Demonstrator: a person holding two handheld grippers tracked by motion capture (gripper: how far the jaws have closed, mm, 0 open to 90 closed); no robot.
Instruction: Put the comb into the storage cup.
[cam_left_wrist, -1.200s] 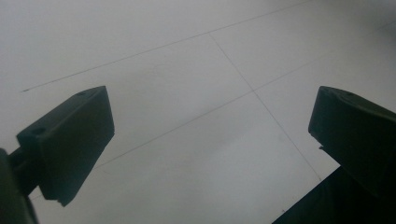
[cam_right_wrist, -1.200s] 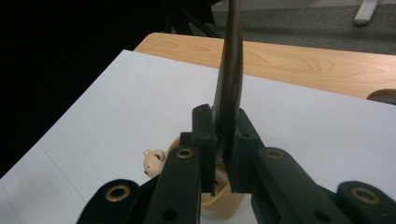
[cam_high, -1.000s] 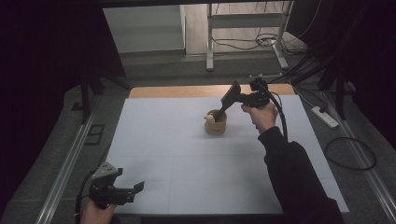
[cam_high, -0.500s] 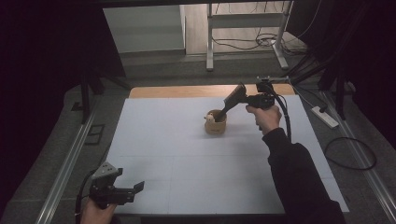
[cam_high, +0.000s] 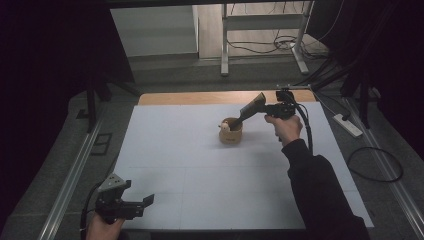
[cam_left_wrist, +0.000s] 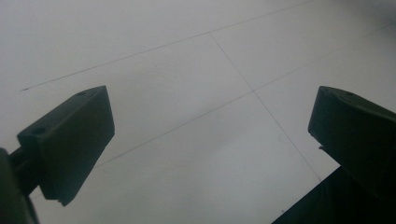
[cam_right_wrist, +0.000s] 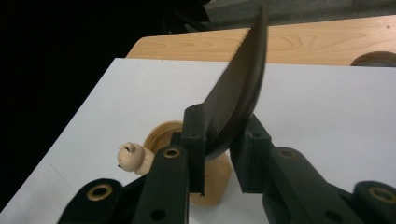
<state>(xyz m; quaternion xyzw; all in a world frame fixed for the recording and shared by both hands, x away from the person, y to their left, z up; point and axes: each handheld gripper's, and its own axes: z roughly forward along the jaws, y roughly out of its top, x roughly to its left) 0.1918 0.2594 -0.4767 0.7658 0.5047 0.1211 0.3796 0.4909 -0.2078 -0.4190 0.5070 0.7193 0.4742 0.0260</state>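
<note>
high: above, forward-down | gripper views: close | shared: white table (cam_high: 200, 165)

1. You worked at a table (cam_high: 200, 97) with a light wooden top, its wood bare along the far edge.
2. A white sheet (cam_high: 200, 165) covered nearly all of that top, marked with thin lines.
3. One small tan holder (cam_high: 230, 135) stood upright on the sheet, toward the far side, right of the middle.
</note>
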